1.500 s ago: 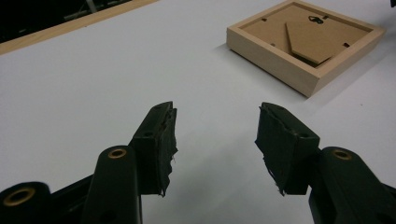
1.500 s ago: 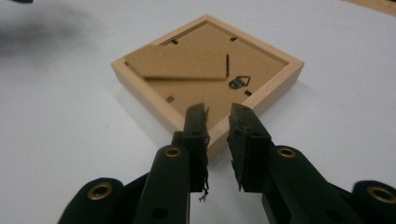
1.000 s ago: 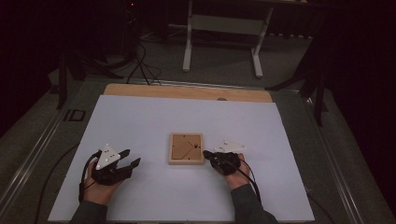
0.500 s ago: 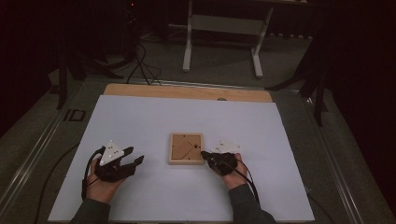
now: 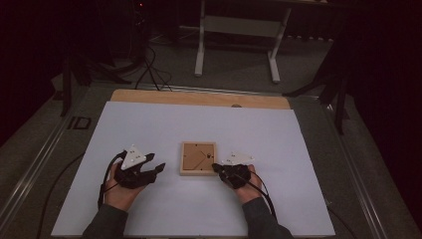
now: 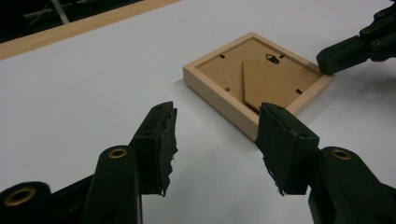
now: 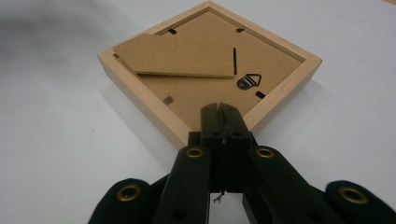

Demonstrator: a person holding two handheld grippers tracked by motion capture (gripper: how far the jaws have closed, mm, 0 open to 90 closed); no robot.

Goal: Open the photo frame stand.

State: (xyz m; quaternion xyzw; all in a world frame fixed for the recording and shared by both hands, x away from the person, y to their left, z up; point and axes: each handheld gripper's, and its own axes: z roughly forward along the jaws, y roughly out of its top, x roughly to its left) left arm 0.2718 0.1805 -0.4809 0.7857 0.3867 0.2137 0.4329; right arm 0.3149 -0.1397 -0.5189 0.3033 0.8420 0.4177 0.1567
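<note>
The picture frame lay back side up on the white surface. Your right gripper was fully closed, holding nothing, tips at the frame's near right corner. Your left gripper stood open and empty, left of the frame.

So there's this small square wooden picture frame lying face down, flat on the white sheet, about midway across it and a bit toward the near edge. Light wood rim, brown cardboard backing facing up. On the backing you can see the folded-flat easel stand, a little dark metal hanger, and small tabs along the inner rim.
</note>
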